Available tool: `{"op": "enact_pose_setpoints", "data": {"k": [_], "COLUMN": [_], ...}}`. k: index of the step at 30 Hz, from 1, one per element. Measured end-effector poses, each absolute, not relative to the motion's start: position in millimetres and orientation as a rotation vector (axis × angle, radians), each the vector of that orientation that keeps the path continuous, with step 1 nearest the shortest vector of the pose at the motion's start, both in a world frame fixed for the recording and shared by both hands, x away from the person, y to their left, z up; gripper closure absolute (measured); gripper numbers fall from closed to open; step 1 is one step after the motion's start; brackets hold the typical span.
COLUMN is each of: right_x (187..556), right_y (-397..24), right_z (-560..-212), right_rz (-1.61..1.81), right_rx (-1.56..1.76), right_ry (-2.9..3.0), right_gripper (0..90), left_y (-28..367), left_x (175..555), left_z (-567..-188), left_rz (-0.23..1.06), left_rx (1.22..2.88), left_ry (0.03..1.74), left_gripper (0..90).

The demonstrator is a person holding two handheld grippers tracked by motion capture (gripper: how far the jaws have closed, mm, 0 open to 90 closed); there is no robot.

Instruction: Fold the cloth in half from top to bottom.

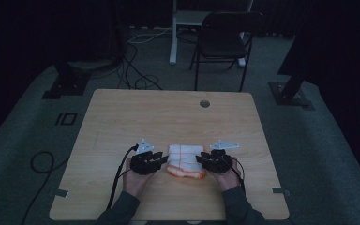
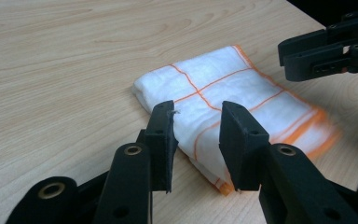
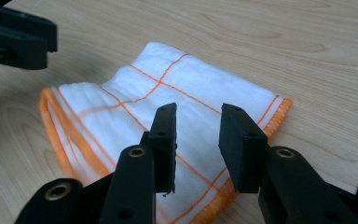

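Flanking a folded white cloth (image 1: 186,161) near the table's (image 1: 122,122) front edge, the left gripper (image 1: 161,159) and right gripper (image 1: 201,160) sit at its two ends. Seen from the left gripper, the jaws stand parted, pressing nothing. Seen from the right gripper, they gape likewise above the orange-checked cloth. A careless pull away could snag a layer and undo the fold.

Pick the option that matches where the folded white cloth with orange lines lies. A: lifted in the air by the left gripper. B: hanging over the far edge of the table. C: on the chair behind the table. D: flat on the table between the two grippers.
D: the high view shows the folded cloth flat on the table, with the left gripper and the right gripper either side.
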State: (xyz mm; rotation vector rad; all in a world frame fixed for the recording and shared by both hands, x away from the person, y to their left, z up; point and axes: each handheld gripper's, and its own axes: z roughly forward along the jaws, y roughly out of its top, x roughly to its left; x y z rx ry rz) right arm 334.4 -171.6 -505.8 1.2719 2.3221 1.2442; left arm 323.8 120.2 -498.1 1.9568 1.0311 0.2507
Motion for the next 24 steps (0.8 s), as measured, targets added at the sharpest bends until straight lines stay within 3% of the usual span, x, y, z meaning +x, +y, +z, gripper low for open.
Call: {"op": "enact_pose_setpoints", "data": {"k": [24], "right_x": [331.4], "right_y": [-190.2], "right_z": [-510.4], "right_rz": [1.195], "right_rx": [1.286], "right_ry": [2.189], "right_gripper": [61.4], "left_y": [121.4], "left_x": [323.7], "left_z": [-515.9], "left_rz": [0.263], "left_rx": [1.971], "left_ry": [1.050], "left_gripper": [64.0]}}
